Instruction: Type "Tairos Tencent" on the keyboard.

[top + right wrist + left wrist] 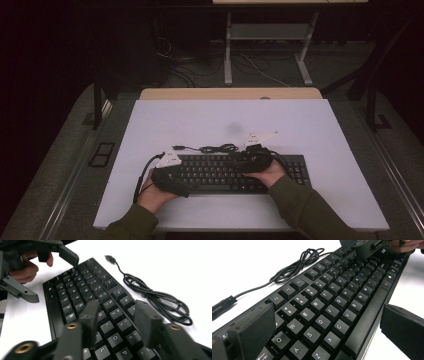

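A black keyboard (225, 172) lies flat near the front of the white table (225, 120). Its black cable (220, 148) is coiled just behind it, and the plug (109, 258) lies loose on the table. My left gripper (172, 175) is at the keyboard's left end. Its jaws stand wide open, one by the back edge and one off the front edge, with the keys (322, 302) between them. My right gripper (252, 160) hovers low over the keys right of the middle, and its two fingers (91, 312) are apart with nothing held.
The cable's coil (160, 300) lies close beside the keyboard's back edge. The wide white table surface stretches behind and to both sides. A table frame (265, 45) and loose floor cables (185, 65) stand beyond the far edge. Both of the person's green sleeves (305, 210) come in from the front.
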A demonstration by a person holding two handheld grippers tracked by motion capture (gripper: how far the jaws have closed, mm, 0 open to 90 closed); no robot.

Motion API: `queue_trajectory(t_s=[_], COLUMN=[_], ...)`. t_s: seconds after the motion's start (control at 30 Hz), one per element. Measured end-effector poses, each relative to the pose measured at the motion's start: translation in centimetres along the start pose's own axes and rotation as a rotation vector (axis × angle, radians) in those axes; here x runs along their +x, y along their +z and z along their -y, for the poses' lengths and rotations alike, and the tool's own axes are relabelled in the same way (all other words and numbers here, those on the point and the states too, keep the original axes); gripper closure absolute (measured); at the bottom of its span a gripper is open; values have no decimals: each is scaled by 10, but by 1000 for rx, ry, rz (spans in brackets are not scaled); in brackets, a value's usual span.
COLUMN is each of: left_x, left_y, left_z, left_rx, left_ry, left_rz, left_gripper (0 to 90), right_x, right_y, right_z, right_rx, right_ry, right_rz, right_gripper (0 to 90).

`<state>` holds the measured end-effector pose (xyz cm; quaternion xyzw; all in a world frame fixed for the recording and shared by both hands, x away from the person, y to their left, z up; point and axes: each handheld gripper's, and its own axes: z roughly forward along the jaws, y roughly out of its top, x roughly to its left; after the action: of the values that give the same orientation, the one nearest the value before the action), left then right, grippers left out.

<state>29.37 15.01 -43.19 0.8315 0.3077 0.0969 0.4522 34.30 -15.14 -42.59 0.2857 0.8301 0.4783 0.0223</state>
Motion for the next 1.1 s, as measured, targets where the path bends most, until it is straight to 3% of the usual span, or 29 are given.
queue_trajectory(t_s=[0.13, 0.4, 0.73, 1.1], left_x=[1, 1, 2, 7], left_y=[-1, -3, -4, -2], left_z=[0, 1, -3, -16], left_rx=[-2, -8, -30, -46], left_ry=[-2, -7, -5, 8], left_rz=[1, 3, -1, -28], left_gripper=[0, 0, 30, 141], right_x=[-3, -8, -8, -11], right_y=[-5, -12, -14, -14], right_z=[0, -1, 0, 2], right_rx=[-24, -77, -87, -85], right_ry=[5, 10, 3, 14], right_rz=[4, 30, 22, 23], right_gripper=[384, 274, 237, 227])
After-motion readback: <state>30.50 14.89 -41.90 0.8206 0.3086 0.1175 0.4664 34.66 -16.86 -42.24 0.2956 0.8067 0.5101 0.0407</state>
